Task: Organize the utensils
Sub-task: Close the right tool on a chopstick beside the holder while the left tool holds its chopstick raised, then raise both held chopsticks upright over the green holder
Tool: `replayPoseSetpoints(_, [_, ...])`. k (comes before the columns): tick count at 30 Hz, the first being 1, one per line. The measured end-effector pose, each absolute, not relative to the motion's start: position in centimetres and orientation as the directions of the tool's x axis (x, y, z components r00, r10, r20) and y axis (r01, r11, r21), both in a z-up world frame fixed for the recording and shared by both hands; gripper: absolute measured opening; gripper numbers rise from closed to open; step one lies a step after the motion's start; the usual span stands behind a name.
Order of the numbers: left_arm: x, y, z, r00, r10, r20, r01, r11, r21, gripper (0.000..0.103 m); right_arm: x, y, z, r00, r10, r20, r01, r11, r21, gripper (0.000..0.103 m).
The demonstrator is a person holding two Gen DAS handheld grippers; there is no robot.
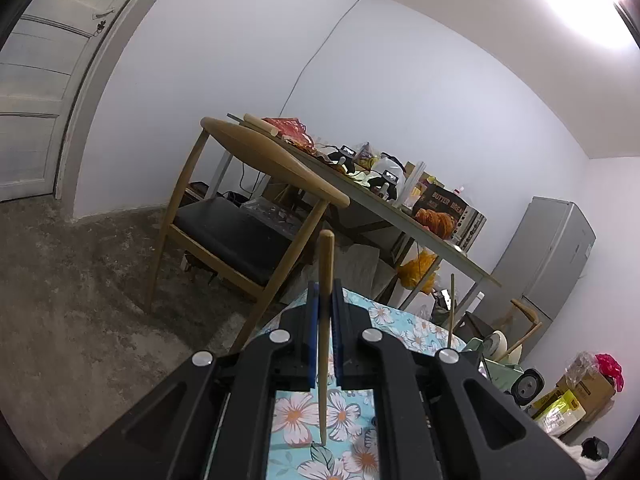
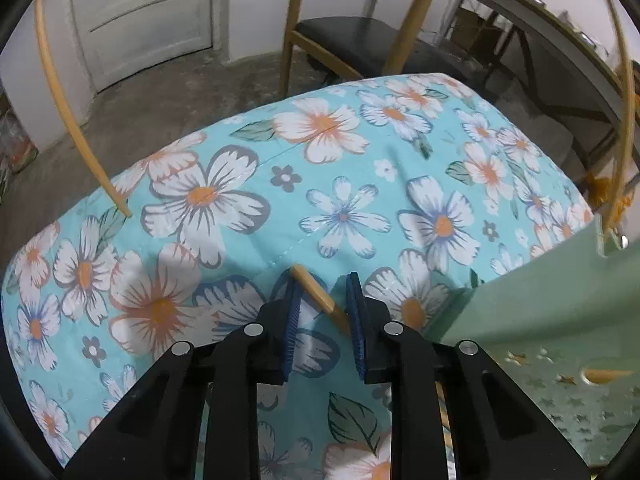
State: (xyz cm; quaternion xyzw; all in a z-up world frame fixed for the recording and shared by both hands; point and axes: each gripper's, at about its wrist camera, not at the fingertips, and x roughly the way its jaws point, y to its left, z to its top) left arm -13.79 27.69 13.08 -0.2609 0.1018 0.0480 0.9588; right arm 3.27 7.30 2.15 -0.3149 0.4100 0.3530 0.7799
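My left gripper [image 1: 325, 292] is shut on a wooden chopstick [image 1: 325, 320], held upright with its thin tip touching the floral tablecloth [image 1: 296, 412]. That chopstick also shows at the left of the right wrist view [image 2: 64, 96], its tip on the cloth. My right gripper [image 2: 322, 284] is open around a second wooden chopstick [image 2: 318, 294] that lies slanted on the cloth between the blue pads [image 2: 294, 304]. A third chopstick [image 2: 622, 120] stands at the right in a pale green holder [image 2: 560, 292]; it also shows in the left wrist view [image 1: 451, 312].
A wooden chair with a black seat [image 1: 228, 232] stands just beyond the table edge. A cluttered long table [image 1: 384, 200] lies behind it, a grey fridge [image 1: 552, 256] at far right. Bare concrete floor [image 1: 80, 300] is to the left.
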Motion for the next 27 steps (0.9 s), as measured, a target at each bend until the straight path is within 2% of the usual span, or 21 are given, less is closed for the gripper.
replayPoseSetpoints(4, [-13.8, 27.4, 13.1, 0.975, 0.038, -0.22, -0.143, 0.863, -0.484, 0.005, 3.2, 5.9, 4.8, 0.463, 0.368, -0.806, -0.763, 0.629, -0.152, 0.021])
replayPoseSetpoints(13, [-13.6, 27.1, 13.1, 0.975, 0.031, -0.218, -0.137, 0.86, -0.491, 0.005, 0.7, 1.3, 12.2, 0.638, 0.437, -0.634, -0.654, 0.742, -0.147, 0.015])
replayPoseSetpoints(20, [-13.4, 26.9, 13.3, 0.977, 0.014, -0.214, -0.124, 0.853, -0.507, 0.005, -2.1, -5.0, 16.1, 0.803, 0.385, -0.455, -0.47, 0.878, -0.088, 0.011])
replayPoseSetpoints(25, [-13.2, 26.7, 13.3, 0.976, 0.019, -0.218, -0.129, 0.855, -0.502, 0.005, -2.5, -10.4, 17.6, 0.875, 0.303, -0.378, -0.329, 0.944, -0.003, 0.006])
replayPoseSetpoints(27, [-13.2, 26.6, 13.3, 0.976, 0.02, -0.219, -0.131, 0.853, -0.505, 0.005, -2.1, -13.0, 17.7, 0.893, 0.276, -0.355, -0.268, 0.961, 0.073, 0.005])
